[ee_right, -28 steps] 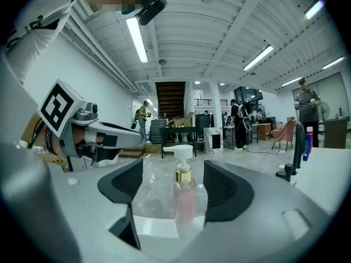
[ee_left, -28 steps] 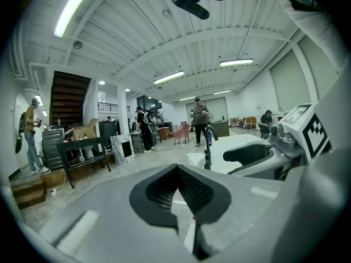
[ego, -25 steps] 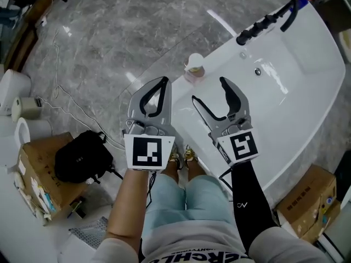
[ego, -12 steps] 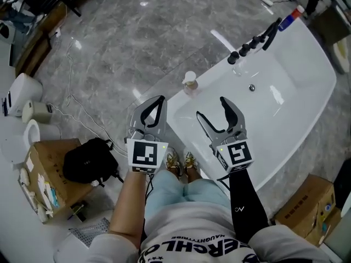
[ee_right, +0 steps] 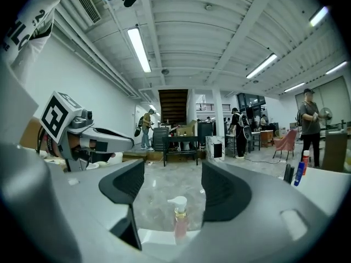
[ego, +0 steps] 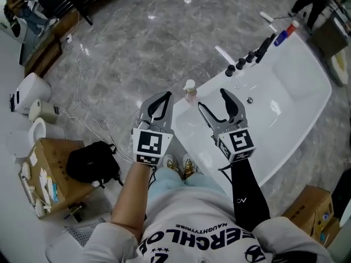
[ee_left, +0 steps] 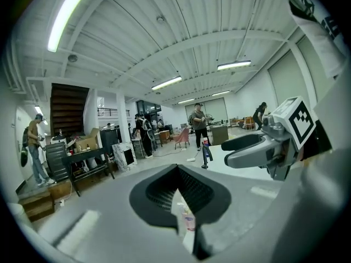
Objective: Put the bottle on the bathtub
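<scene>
A small pink pump bottle (ego: 190, 90) stands upright on the near corner rim of the white bathtub (ego: 290, 100). My left gripper (ego: 159, 99) hovers just left of it, shut with nothing in it. In the left gripper view the bottle (ee_left: 188, 222) shows through the loop of the closed jaws. My right gripper (ego: 214, 99) hangs open over the tub rim right of the bottle, holding nothing. The right gripper view has the bottle (ee_right: 180, 221) standing ahead between the spread jaws, apart from both.
Black taps (ego: 249, 56) and a blue bottle with a red cap (ego: 284, 33) sit on the tub's far rim. On the marble floor to the left are a cardboard box (ego: 41, 171), a black bag (ego: 90, 163), cables and white toilets (ego: 30, 92). Another box (ego: 307, 218) is at lower right.
The head view has pulled back and tilted, so the tub and bottle look smaller and higher. Both grippers stay near the bottle with their jaws unchanged; the bottle has not moved.
</scene>
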Motion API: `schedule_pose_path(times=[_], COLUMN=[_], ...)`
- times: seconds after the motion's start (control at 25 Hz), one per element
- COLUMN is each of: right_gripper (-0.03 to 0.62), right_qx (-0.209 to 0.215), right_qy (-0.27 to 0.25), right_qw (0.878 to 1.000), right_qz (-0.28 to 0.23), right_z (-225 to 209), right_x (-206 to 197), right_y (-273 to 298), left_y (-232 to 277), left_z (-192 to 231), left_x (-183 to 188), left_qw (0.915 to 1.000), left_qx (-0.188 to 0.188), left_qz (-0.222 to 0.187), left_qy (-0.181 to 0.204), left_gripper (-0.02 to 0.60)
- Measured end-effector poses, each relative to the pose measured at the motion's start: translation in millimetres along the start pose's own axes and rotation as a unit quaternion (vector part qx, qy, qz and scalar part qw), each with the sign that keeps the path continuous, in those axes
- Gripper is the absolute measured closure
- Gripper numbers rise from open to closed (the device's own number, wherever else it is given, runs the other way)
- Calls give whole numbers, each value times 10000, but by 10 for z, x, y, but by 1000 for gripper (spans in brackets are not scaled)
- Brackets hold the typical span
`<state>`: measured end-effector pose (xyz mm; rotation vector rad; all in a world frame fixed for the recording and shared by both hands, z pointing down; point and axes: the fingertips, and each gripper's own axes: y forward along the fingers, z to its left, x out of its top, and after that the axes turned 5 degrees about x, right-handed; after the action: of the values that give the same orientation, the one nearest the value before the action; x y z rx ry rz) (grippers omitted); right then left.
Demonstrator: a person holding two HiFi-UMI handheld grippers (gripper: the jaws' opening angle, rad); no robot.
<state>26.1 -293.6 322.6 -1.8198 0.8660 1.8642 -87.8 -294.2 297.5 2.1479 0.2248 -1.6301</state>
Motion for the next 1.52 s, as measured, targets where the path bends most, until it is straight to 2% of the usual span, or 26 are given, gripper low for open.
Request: schedule_pose_path(times=[0.2, 0.64, 0.88, 1.04, 1.28, 1.36, 1.52], right_gripper=[246, 263, 264, 264, 267, 275, 345], right_qx=[-29, -3, 46, -4, 41, 91, 227], right_qy=[-123, -237, -299, -306, -366, -415, -500], right_qw=[9999, 9988, 9981, 9979, 9973, 9970, 9967], right_qz=[-93, -420, -530, -567, -637, -641, -599], right_z=[-55, -134, -101, -89, -52, -19, 78], right_x=[211, 562, 701, 726, 784, 796, 808], right_y=[-134, -278, -282, -317, -314, -293, -244], left_y=[-61, -266, -282, -239, -206, -195, -209], left_z=[27, 168, 279, 229, -130, -117, -9], left_x=[233, 385, 555, 660, 772, 792, 794], left_qw=[9997, 9994, 9990, 9987, 9944, 9946, 9960], left_qx=[49, 234, 262, 146, -535, -528, -389], left_qz=[-169, -236, -364, -450, -597, -599, -592], left_qy=[148, -16, 29, 183, 685, 668, 545], left_gripper=[581, 581, 581, 580, 580, 580, 580])
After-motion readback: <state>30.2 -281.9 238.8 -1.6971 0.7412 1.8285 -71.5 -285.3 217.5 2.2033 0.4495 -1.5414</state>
